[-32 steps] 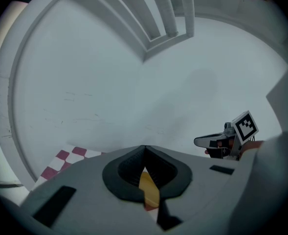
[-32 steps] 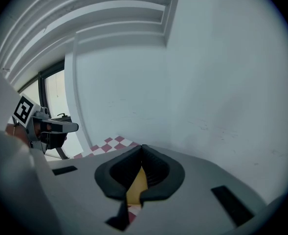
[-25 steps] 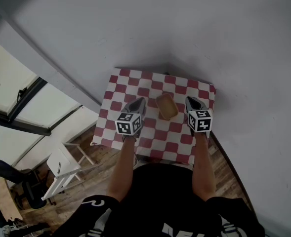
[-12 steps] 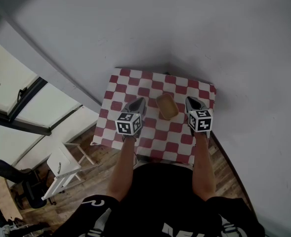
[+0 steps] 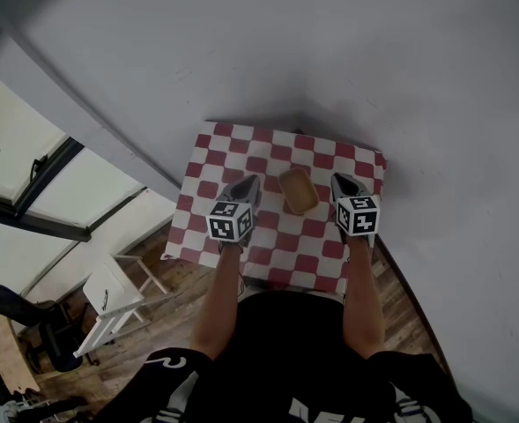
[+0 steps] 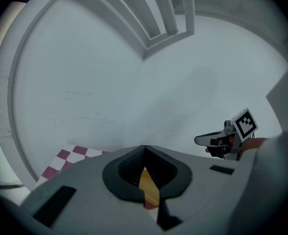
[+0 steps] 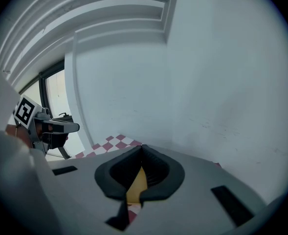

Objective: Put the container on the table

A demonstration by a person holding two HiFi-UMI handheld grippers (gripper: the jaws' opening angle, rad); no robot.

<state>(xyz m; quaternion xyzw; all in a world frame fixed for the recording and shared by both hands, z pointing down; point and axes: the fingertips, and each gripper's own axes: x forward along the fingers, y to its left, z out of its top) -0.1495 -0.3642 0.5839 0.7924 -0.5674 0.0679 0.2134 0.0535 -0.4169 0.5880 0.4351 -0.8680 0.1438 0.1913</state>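
Observation:
A small tan container (image 5: 299, 189) sits on the table's red-and-white checked cloth (image 5: 277, 227), between the two grippers. In the head view my left gripper (image 5: 248, 181) hovers just left of it and my right gripper (image 5: 342, 181) just right of it, both apart from it. Each one's jaws meet at the tips with nothing held. Through the gap behind the shut jaws of the left gripper (image 6: 144, 147), a yellow sliver of the container (image 6: 149, 187) shows, with the right gripper (image 6: 217, 140) off to the right. The right gripper (image 7: 143, 146) view shows the container (image 7: 136, 185) the same way.
The table stands in a corner, with grey walls (image 5: 347, 69) close behind and to its right. A white chair (image 5: 109, 300) is on the wooden floor (image 5: 404, 302) at the lower left. A large window (image 5: 30, 174) fills the left side.

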